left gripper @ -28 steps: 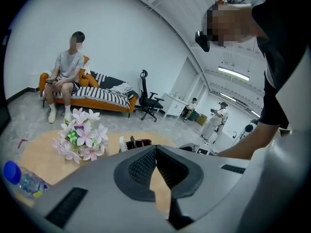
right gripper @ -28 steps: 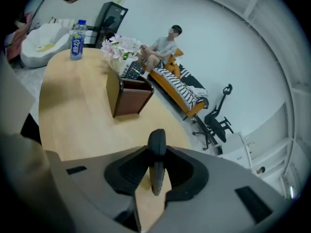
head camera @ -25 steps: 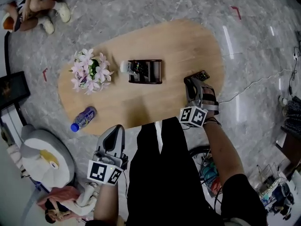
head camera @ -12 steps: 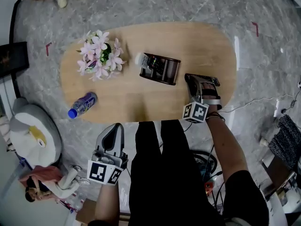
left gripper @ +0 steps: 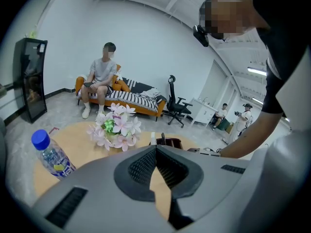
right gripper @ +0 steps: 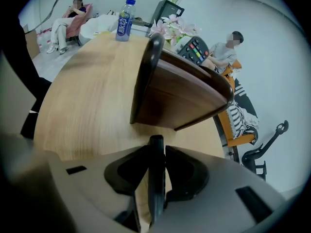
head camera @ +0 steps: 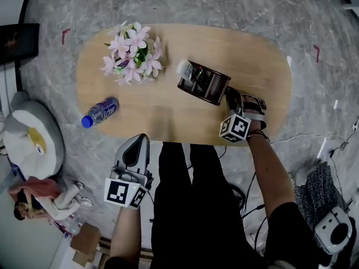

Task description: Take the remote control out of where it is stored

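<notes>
- Right claw, right gripper view: clenched on a thin black remote, seen edge-on, standing up between the two pads.
- The same view puts that remote outside the brown holder, just beside the holder's near wall and over the bench. Whether it touches the bench I cannot tell.
- Head view: the right claw sits at the bench's near right part, close against the holder, pointing steeply down. The gripped remote is hard to make out there, with claw and marker cube covering most of it.
- Second remote, with coloured buttons, stands in the holder's far end. The head view shows only a dark and a pale top at that end, no button colours.
- Left claw, left gripper view: pads meet at the tips, nothing between them.
- Only the head view shows that the left claw hangs off the bench's near edge, over the grey floor.
- Flowers are at the bench's far left, and a blue-capped bottle lies on its side at the near left edge, well apart from the holder.
- Left gripper view alone: a seated person on an orange sofa, with an office chair beside it.
</notes>
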Tool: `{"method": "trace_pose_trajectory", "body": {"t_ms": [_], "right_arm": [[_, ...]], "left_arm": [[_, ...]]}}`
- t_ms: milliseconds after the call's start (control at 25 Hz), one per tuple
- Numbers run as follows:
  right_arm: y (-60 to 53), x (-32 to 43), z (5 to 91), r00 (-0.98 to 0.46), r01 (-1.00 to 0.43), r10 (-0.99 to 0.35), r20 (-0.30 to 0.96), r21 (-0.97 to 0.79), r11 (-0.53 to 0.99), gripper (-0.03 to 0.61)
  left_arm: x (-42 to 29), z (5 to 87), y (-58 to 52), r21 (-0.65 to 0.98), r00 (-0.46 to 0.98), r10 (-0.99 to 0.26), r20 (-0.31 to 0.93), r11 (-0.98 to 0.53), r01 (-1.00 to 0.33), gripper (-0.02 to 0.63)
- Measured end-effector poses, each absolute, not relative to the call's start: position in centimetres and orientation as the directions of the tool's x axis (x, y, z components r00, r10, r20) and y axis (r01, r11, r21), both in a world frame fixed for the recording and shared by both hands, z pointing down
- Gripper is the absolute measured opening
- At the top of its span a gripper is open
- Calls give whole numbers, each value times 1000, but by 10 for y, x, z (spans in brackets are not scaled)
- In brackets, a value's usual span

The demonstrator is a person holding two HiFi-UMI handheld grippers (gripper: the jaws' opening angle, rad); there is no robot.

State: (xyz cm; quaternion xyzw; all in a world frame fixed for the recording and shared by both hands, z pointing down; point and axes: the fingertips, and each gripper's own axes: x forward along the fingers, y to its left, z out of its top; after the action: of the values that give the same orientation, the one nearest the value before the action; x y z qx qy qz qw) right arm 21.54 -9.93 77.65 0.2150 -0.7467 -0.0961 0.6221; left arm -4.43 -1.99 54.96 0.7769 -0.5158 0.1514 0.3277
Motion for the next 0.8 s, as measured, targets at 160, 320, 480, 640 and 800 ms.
{"method": "trace_pose_trajectory", "body": {"t_ms": [160,320,480,640,800], "right_arm": [[-100,214,779,-132,-227,-414,901,379,897,112],[-92,211,781,-134,-243,-380,915,342,908,121],[-89,205,775,-157,-264,-387,909,339,903,163],[-85,203,766,-161,-300,-399,903,341,891,163],[-84,205,756,-160,-315,-421,893,358,879,163]], "left_arm": [[-42,565,-21,347,428,-678,597,-263,-900,8],[-37,570,-24,358,448,-658,606,-277,-892,8],[-34,563,-23,366,469,-652,596,-299,-881,8],[-37,559,-23,357,478,-648,593,-321,-877,8],[-40,550,-22,350,482,-652,586,-333,-876,8]]}}
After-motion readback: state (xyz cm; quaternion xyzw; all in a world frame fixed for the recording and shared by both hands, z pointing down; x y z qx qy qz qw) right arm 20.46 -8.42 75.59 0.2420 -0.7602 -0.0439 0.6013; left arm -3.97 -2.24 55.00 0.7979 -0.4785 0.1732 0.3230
